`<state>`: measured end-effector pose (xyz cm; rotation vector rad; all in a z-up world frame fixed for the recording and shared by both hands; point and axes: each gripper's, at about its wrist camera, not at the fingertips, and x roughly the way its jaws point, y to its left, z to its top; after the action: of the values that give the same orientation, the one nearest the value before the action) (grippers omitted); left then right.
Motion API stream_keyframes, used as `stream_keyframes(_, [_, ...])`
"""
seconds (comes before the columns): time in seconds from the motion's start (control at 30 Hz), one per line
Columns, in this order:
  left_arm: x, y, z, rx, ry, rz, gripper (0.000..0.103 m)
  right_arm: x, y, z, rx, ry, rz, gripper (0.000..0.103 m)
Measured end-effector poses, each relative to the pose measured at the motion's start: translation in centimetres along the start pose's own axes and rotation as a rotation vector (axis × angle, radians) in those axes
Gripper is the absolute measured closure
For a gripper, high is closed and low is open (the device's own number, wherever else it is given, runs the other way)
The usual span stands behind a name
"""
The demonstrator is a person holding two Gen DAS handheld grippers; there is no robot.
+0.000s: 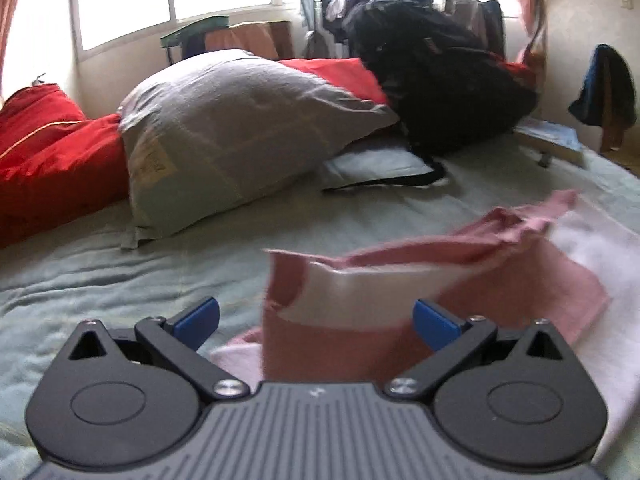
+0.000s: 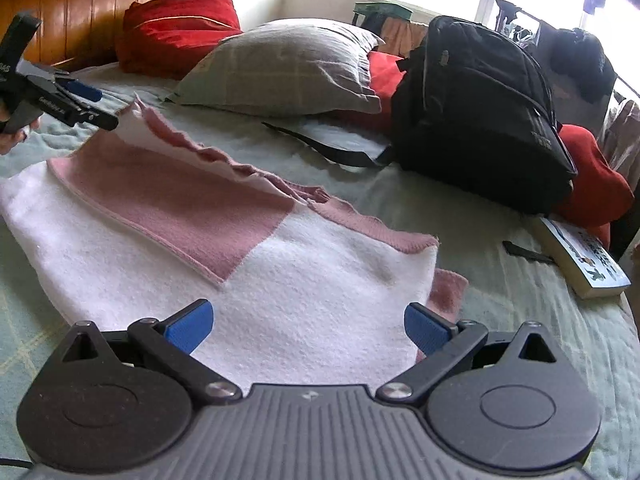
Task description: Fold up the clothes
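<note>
Fleecy pink-and-white garment (image 2: 248, 280) flat on ribbed pale-green bedspread (image 2: 500, 300)

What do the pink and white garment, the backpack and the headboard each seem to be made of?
Pink and white garment: probably soft knit or fleece, matte with a fuzzy nap and ribbed pink edge. Backpack: likely woven synthetic, black with a slight sheen. Headboard: apparently varnished wood, glossy orange-brown panels.

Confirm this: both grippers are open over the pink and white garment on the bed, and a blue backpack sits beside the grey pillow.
One detail is wrong: the backpack is black, not blue, as the right wrist view shows. The rest holds: both the left gripper and the right gripper are open over the garment, near the grey pillow.
</note>
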<state>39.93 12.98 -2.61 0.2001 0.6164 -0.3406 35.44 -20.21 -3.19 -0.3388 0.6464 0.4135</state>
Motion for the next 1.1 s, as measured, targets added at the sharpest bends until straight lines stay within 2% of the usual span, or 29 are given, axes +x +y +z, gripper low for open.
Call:
stream_keyframes(0.17, [-1.4,-2.7,-0.9,0.107,0.017,-0.101,0.001,0.6,0.9,1.4,0.021,-0.029,0.116,0.000])
stream_keyframes(0.3, [-1.0,-4.3,-2.0,0.144,0.047,-0.138,0.001,1.8,1.8,2.1,0.023,-0.033,0.152,0.000])
stream_keyframes(0.4, [-0.5,-4.2,-3.7,0.132,0.093,-0.163,0.001,2.8,1.6,1.0,0.032,-0.002,0.112,0.000])
stream_keyframes(0.5, [-0.3,-3.4,-5.7,0.069,0.132,-0.151,0.001,3.0,0.9,-2.3,0.074,0.067,0.069,0.000])
stream_keyframes(0.57, [-0.6,-2.8,-6.5,0.014,0.125,-0.163,0.001,1.6,0.5,-4.8,0.119,0.019,0.065,0.000])
stream_keyframes(0.67, [-1.5,-3.1,-6.7,0.017,0.124,-0.154,0.001,-0.6,0.9,-7.1,0.189,0.017,0.069,0.000])
stream_keyframes(0.73, [-1.7,-3.7,-6.5,0.053,0.132,-0.139,0.001,-1.5,1.7,-7.7,0.160,0.033,0.058,0.000])
stream_keyframes(0.83, [-2.2,-4.1,-6.0,0.080,0.132,-0.120,0.001,-2.0,3.3,-7.0,0.036,0.076,0.016,0.000])
stream_keyframes(0.93, [-2.6,-4.0,-5.4,0.071,0.103,-0.119,0.001,-2.2,1.9,-5.0,0.053,0.032,0.020,0.000])
stream_keyframes(0.97, [-2.7,-4.0,-5.3,0.067,0.096,-0.120,0.001,-2.1,0.9,-4.3,0.080,0.011,0.025,0.002])
stream_keyframes(1.03, [-2.7,-4.2,-5.4,0.068,0.095,-0.113,0.001,-1.8,-1.1,-2.9,0.134,-0.031,0.035,0.012])
stream_keyframes(1.1, [-2.9,-4.6,-5.6,0.075,0.092,-0.102,0.001,-0.7,-3.9,-2.4,0.227,-0.037,0.048,0.026])
